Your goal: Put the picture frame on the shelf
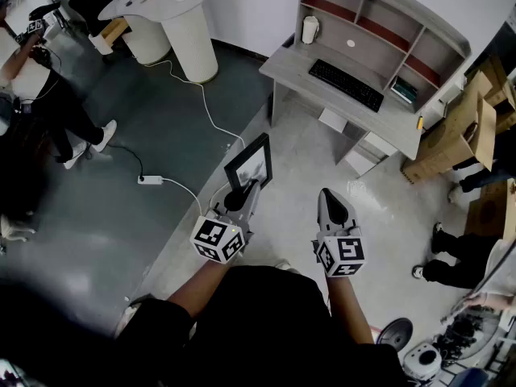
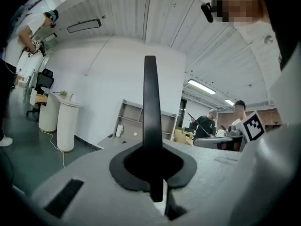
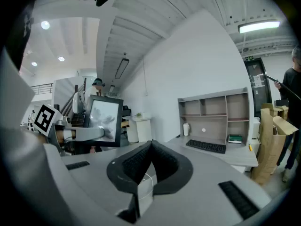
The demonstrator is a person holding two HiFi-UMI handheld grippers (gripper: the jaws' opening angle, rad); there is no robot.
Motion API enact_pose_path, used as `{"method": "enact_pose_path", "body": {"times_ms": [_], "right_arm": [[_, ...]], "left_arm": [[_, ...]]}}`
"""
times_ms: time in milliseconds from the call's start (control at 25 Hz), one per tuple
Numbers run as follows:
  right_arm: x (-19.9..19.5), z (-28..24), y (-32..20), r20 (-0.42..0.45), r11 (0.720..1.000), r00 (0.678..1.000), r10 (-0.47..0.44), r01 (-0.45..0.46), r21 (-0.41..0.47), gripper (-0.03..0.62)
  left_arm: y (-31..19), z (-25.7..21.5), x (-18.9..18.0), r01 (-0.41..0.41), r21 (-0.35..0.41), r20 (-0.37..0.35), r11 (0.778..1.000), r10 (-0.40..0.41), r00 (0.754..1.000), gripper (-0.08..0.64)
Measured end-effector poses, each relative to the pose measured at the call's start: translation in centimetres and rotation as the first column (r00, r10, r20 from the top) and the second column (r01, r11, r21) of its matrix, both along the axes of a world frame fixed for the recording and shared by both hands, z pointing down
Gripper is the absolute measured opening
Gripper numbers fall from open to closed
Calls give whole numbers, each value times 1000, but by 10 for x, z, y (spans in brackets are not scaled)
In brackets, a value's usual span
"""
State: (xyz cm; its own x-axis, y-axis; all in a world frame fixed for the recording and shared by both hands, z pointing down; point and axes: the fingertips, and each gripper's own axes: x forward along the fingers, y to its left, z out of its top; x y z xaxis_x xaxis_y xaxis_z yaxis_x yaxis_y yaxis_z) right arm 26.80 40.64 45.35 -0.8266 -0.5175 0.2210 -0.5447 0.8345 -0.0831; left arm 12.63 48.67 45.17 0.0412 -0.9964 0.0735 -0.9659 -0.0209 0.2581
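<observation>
Gripping upright black picture frame (pale print, possibly floral): left gripper jaws | right gripper jaws closed, empty

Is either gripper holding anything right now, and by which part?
The left gripper clamps the picture frame low on its near edge; the right gripper is empty.

Black frame, grey grippers, grey shelf

The picture frame is black around a pale grey-and-white picture. The left gripper and right gripper are light grey with black jaws, each carrying a cube of black-and-white square markers. The shelf is grey with red-brown boards, the keyboard is black, and the floor is dark grey-green beside pale grey.
</observation>
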Motion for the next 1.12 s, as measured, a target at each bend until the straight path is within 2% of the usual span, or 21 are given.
{"method": "enact_pose_path", "body": {"times_ms": [160,360,560,880,1120], "right_arm": [[19,18,-11,-51,1000,999,-13,14,6,11],[40,27,-22,-5,1000,1000,-25,25,7,12],[41,45,-28,18,999,1000,-20,21,-48,12],[-6,63,-69,-14,998,1000,-7,7,-60,12],[-76,72,-120,-76,997,997,-29,24,-67,12]], "left_arm": [[-7,7,17,15,0,13,1000,-15,1000,25],[-4,18,27,65,-4,4,998,-65,998,25],[-8,30,19,70,-31,18,997,-70,997,25],[-79,39,-21,-1,-4,9,1000,1,1000,25],[-138,45,-92,-20,-8,-18,1000,20,1000,25]]}}
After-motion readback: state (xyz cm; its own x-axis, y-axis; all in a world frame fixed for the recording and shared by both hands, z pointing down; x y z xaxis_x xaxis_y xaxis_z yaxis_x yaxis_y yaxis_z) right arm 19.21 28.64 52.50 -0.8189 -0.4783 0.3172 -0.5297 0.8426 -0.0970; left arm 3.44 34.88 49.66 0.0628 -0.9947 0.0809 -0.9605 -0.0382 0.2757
